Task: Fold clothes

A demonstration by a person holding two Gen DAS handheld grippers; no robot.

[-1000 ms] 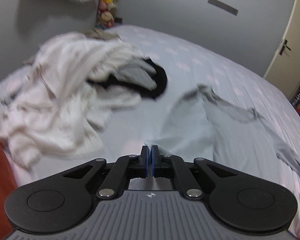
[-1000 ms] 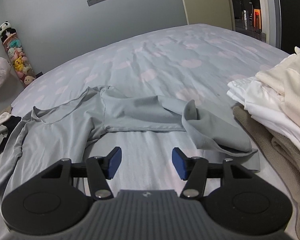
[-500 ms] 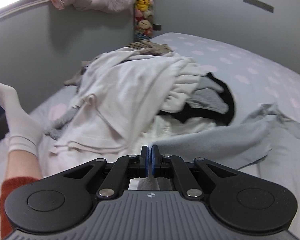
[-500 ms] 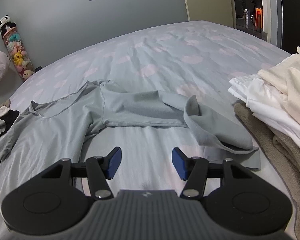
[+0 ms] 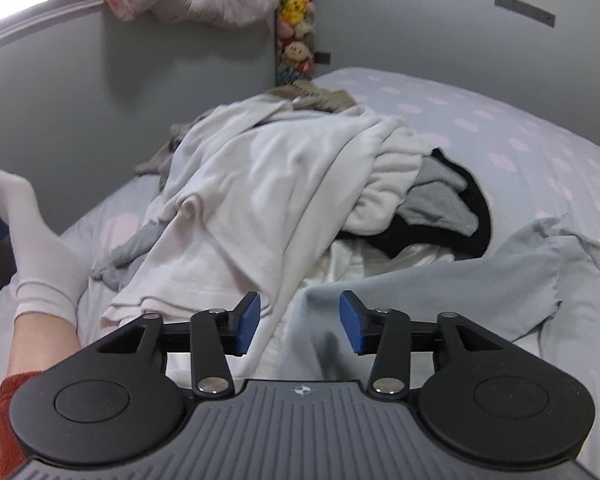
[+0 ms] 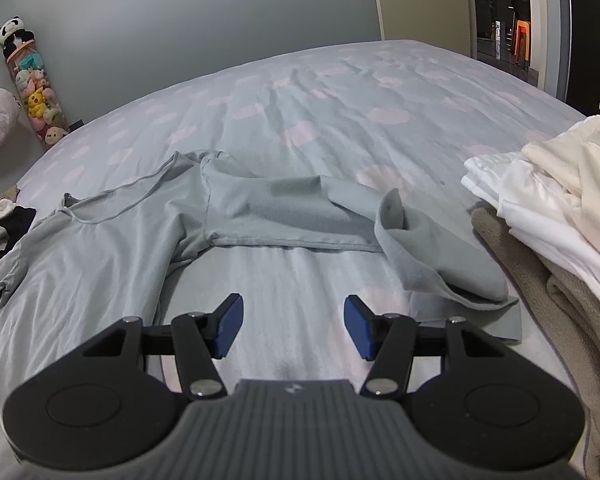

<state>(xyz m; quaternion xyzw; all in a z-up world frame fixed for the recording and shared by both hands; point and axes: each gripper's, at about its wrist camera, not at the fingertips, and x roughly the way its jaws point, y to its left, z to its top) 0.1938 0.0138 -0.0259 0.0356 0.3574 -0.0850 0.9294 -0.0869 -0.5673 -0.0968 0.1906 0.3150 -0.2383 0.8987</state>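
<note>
Left wrist: grey shirt [image 5: 440, 292] between parted jaws.

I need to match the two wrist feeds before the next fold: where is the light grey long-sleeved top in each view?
Left wrist view: the light grey long-sleeved top lies at lower right, its edge between the open fingers of the left hand-held gripper, beside the pile of unfolded clothes.
Right wrist view: it is spread from the left edge to right of centre, ahead of the right hand-held gripper.
Shared landmark: the tube of plush toys by the wall.

Left gripper [image 5: 299, 324] just opened above grey shirt [image 5: 440, 292].
</note>
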